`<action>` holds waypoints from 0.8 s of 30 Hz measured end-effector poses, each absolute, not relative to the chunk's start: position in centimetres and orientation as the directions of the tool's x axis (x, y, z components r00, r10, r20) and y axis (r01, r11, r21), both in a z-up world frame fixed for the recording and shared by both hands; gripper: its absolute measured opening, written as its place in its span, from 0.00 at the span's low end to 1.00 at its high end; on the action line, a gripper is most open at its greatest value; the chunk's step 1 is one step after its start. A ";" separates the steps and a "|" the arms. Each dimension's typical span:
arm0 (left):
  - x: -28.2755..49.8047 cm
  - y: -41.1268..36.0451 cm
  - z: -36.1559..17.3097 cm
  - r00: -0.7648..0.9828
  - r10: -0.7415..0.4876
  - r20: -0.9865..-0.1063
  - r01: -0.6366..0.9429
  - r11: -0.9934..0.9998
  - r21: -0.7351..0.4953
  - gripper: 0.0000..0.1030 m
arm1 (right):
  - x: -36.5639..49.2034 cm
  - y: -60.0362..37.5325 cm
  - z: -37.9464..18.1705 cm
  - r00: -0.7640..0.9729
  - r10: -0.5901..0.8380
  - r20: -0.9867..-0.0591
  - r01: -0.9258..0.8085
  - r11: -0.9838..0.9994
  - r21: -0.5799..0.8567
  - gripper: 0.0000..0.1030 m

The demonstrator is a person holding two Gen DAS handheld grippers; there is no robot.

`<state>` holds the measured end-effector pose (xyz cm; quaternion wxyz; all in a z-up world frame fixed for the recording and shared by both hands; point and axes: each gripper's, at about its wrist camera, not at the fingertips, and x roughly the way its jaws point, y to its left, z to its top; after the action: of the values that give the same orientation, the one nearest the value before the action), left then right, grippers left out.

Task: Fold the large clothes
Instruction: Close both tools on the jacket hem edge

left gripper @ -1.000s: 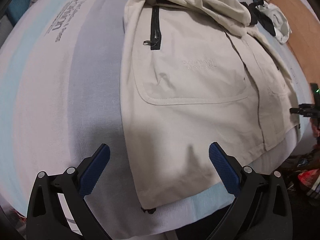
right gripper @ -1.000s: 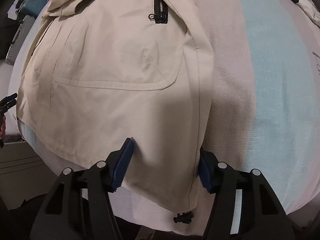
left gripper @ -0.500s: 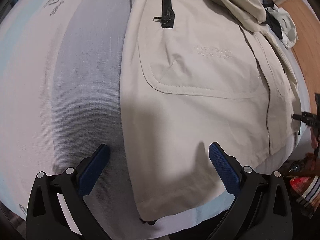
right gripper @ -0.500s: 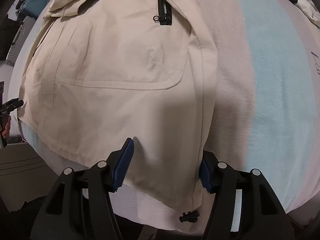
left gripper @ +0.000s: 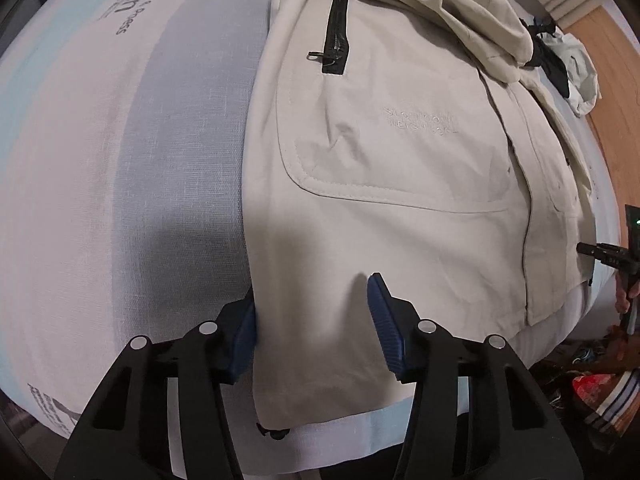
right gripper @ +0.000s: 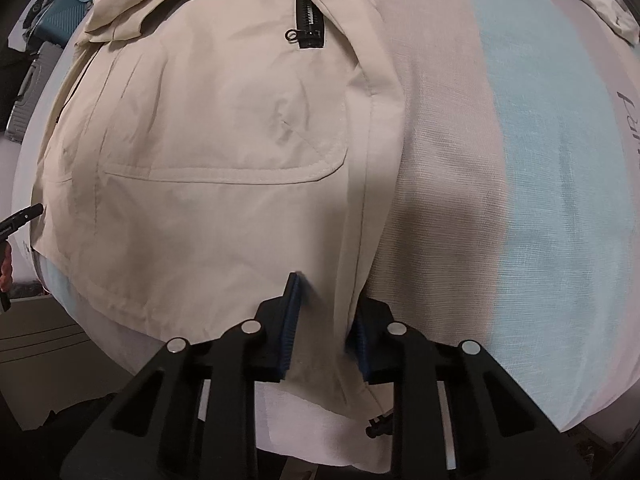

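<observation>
A large beige jacket (left gripper: 392, 168) lies spread flat on a striped bed sheet (left gripper: 120, 160), hem toward me. It also fills the right wrist view (right gripper: 224, 152). My left gripper (left gripper: 316, 332) straddles the jacket's left hem corner, jaws half closed, the left pad against the side edge and the right pad on top of the fabric. My right gripper (right gripper: 324, 332) straddles the jacket's right hem corner, jaws nearly closed with a bunched fold of fabric between the pads.
The sheet (right gripper: 520, 160) has grey, white and light blue stripes with printed text. A black and white garment (left gripper: 560, 52) lies at the far right of the bed. The bed's front edge is just below both grippers. Clutter lies on the floor (left gripper: 600, 392).
Both grippers have narrowed around the hem corners. The left jaws went from wide open to half closed; the right jaws closed further and bunched the fabric between them.
</observation>
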<state>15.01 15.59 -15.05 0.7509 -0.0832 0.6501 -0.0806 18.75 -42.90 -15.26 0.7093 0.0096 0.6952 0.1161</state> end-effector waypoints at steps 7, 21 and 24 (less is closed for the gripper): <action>15.1 15.5 -15.9 0.117 -0.183 -0.976 0.016 0.983 -0.183 0.57 | 18.1 -44.7 -15.7 0.009 0.183 -0.983 -0.113 0.977 0.181 0.29; 15.3 14.5 -15.2 0.131 -0.143 -0.981 0.007 0.990 -0.143 0.03 | 18.6 -43.0 -17.5 0.005 0.171 -0.985 -0.093 0.981 0.170 0.57; 15.1 14.1 -15.3 0.131 -0.119 -0.984 0.038 0.993 -0.115 0.02 | 18.5 -42.9 -17.7 0.012 0.166 -0.986 -0.092 0.982 0.164 0.62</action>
<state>15.09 14.11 -15.26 0.7513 -0.0309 0.6572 -0.0521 18.45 -42.86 -17.69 0.7109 0.0265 0.6969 0.0907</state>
